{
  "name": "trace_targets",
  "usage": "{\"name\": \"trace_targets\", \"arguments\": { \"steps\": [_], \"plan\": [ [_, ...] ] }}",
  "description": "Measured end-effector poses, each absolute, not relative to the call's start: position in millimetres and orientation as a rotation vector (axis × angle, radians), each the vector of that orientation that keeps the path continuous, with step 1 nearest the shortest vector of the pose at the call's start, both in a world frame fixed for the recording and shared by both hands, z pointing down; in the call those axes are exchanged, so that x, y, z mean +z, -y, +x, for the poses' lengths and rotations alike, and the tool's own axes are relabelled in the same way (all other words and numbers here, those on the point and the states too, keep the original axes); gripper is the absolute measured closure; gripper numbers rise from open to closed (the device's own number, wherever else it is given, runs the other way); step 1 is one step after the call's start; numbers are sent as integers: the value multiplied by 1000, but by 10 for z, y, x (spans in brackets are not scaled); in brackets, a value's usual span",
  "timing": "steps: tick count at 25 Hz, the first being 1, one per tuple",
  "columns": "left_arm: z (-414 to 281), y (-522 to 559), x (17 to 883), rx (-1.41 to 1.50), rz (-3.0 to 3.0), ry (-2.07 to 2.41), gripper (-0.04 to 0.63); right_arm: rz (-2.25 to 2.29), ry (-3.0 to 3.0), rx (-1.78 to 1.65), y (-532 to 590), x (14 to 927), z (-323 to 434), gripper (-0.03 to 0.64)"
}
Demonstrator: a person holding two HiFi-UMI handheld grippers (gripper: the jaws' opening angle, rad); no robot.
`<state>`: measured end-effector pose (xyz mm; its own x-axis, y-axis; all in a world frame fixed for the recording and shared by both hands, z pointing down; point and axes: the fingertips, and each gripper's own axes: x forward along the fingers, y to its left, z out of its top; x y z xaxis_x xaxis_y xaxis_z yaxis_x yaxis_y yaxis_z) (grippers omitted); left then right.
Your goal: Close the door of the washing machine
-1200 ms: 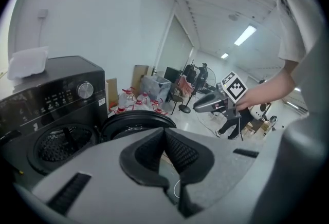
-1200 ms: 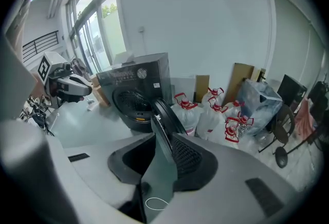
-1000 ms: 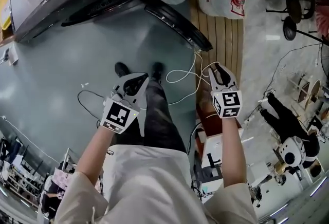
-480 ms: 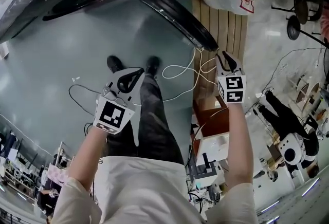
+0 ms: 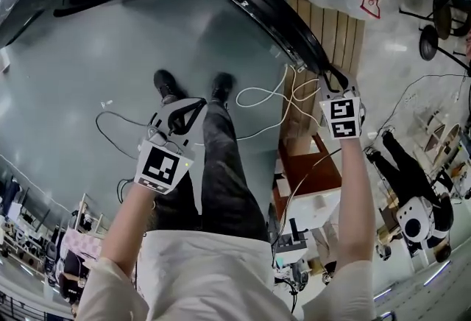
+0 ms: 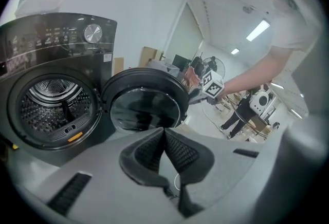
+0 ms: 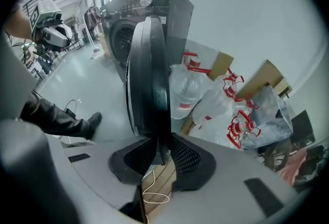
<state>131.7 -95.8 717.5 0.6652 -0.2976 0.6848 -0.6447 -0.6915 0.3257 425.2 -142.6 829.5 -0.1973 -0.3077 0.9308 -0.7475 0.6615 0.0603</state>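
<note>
My right gripper (image 5: 333, 79) had come down onto the free edge of the round, dark glass-fronted door (image 5: 272, 10) at the frame's upper right. Its jaws were closing with the rim between them, pads against both faces. My left gripper (image 6: 164, 131) hung empty, jaws together. The door still stood wide open from the black front-loading washing machine (image 6: 51, 48), so I judged the swing could begin
</note>
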Motion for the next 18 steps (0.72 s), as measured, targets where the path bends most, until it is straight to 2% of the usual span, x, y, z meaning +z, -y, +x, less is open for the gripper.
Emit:
{"name": "trace_targets", "arguments": {
  "steps": [18],
  "plan": [
    [713, 739, 7400, 801, 2267, 860, 587, 705, 1823, 482, 903, 8304, 3643, 522]
  ]
}}
